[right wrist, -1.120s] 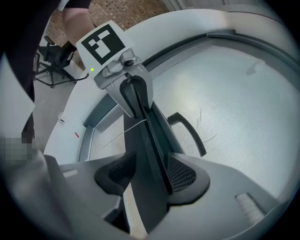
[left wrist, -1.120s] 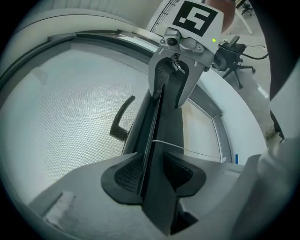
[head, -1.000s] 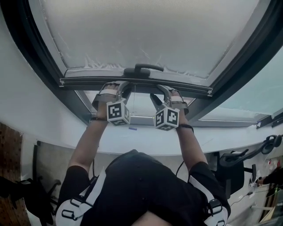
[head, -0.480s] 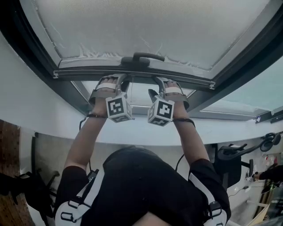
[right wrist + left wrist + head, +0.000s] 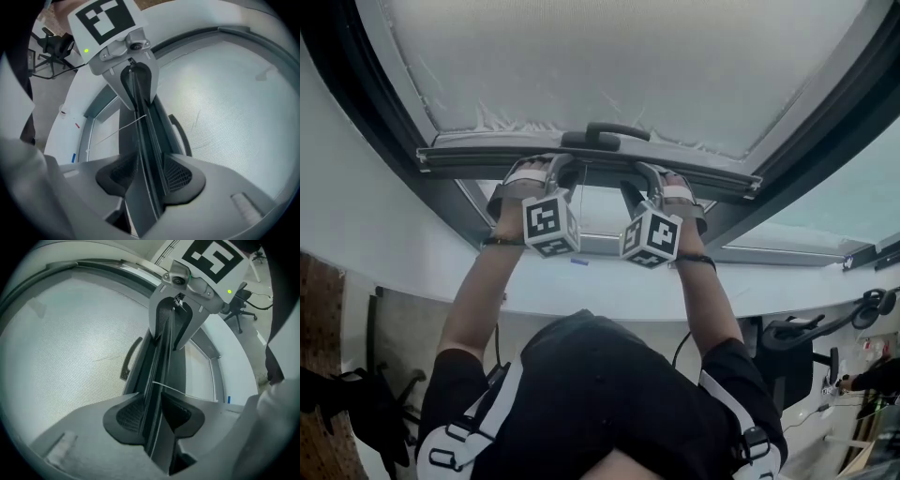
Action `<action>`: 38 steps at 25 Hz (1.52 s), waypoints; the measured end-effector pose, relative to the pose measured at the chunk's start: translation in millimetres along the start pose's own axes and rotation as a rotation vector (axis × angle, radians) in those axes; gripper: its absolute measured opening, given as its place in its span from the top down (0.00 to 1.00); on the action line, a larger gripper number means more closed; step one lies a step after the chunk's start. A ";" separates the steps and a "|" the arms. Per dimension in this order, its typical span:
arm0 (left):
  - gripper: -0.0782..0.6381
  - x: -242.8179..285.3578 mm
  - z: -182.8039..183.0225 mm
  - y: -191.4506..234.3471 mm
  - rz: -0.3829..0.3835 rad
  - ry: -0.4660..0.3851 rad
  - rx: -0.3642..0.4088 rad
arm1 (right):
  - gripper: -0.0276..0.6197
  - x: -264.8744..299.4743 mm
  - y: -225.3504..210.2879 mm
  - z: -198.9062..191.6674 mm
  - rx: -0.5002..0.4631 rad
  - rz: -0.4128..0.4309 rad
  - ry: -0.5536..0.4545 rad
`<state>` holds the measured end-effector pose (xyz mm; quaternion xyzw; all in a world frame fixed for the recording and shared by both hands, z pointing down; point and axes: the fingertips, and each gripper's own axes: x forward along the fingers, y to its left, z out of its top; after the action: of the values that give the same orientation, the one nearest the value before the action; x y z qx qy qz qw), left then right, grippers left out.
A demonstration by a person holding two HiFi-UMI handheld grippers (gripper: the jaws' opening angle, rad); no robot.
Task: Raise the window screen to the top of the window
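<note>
In a dark-framed window (image 5: 356, 141), the pale mesh window screen (image 5: 628, 66) covers all but a low strip of glass. The left gripper (image 5: 153, 414) and the right gripper (image 5: 145, 176) each pinch the screen's grey metal bottom bar (image 5: 722, 176), their jaws having just been closing on it.

Setting noted as an office-type room. Wheeled swivel chairs (image 5: 241, 305) are seen on the floor below the large window (image 5: 347, 103), to either side. A broad white sill (image 5: 581, 291) runs beneath it.

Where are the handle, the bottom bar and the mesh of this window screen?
handle (image 5: 617, 129), head view, middle of its dark grip.
bottom bar (image 5: 727, 178), head view, bare stretch near its right end.
mesh (image 5: 628, 56), head view, centre of the pale fabric.
</note>
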<state>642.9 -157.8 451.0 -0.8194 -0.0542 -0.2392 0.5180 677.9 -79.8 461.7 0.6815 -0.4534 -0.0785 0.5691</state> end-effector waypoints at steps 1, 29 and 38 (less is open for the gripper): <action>0.73 -3.2 2.7 6.6 0.020 -0.009 0.001 | 0.69 -1.6 -4.7 1.2 0.012 -0.015 -0.017; 0.83 -74.6 57.6 150.3 0.221 -0.140 -0.049 | 0.74 18.2 -21.8 89.8 0.969 0.129 -0.521; 0.82 -83.1 63.2 170.9 0.248 -0.199 -0.082 | 0.95 13.9 2.9 79.3 1.063 0.164 -0.532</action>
<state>648.6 -167.5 251.0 -0.8599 0.0060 -0.0933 0.5018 635.0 -145.4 442.9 0.7925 -0.6085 0.0355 0.0213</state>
